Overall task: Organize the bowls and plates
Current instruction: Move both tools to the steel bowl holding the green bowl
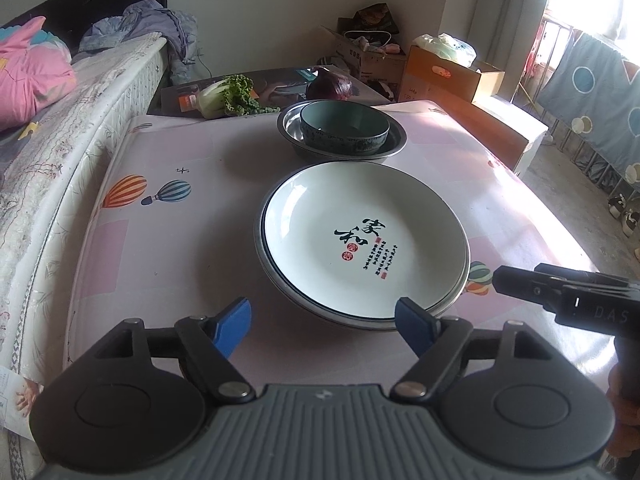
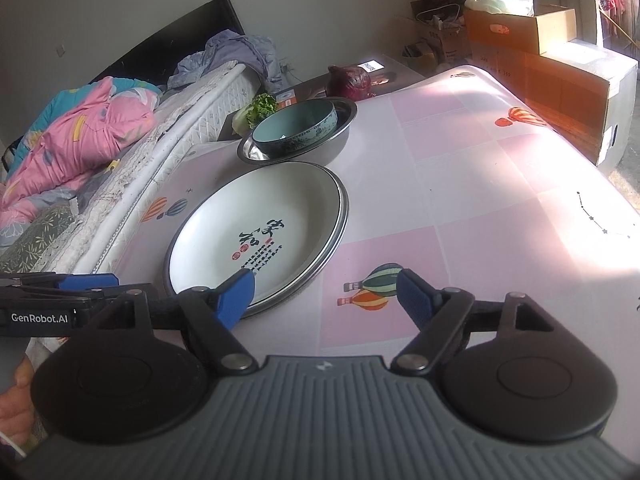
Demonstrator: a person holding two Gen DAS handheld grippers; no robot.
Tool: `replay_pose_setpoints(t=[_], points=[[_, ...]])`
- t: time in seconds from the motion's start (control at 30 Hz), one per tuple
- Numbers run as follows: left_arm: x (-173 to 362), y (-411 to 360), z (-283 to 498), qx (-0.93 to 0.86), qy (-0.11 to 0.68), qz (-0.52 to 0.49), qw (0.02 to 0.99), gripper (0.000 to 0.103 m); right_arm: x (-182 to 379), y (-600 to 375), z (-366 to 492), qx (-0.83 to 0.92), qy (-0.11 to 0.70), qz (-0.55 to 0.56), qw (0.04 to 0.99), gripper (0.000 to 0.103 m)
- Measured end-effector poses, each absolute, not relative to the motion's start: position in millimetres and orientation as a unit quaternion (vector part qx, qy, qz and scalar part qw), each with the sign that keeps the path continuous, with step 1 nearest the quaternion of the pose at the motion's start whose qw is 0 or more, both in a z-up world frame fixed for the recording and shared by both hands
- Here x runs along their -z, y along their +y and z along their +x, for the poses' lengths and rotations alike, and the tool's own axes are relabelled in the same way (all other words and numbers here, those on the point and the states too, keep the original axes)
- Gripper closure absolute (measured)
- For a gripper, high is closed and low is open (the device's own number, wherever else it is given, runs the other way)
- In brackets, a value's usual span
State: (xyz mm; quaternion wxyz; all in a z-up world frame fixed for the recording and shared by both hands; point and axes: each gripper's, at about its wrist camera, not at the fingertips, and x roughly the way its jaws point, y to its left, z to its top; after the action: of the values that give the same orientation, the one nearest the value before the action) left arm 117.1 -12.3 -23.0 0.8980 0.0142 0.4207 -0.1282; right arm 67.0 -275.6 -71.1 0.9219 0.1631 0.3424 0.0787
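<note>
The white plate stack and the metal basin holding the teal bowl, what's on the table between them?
Nothing: only a narrow strip of bare tablecloth separates the plate stack from the basin, clearest in the left wrist view.

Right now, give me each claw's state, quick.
Left claw: open, holding nothing.
Right claw: open, holding nothing.
</note>
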Motion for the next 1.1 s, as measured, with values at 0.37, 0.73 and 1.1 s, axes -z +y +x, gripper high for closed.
replay_pose_setpoints(t=[0.37, 0.73, 1.1], points=[[14, -3, 112, 0.111, 0.422, 0.008, 0.9, 0.019, 61, -276, 56, -0.071, 0.345, 0.156, 0.923, 0.018], [10, 3, 112, 0.102, 0.419, 0.006, 0.902, 0.016, 49, -270, 56, -0.075, 0.341, 0.144, 0.926, 0.018], [11, 11, 119, 0.093, 0.42, 0.002, 0.903, 0.016, 46, -262, 69, -0.082, 0.345, 0.135, 0.925, 0.018]])
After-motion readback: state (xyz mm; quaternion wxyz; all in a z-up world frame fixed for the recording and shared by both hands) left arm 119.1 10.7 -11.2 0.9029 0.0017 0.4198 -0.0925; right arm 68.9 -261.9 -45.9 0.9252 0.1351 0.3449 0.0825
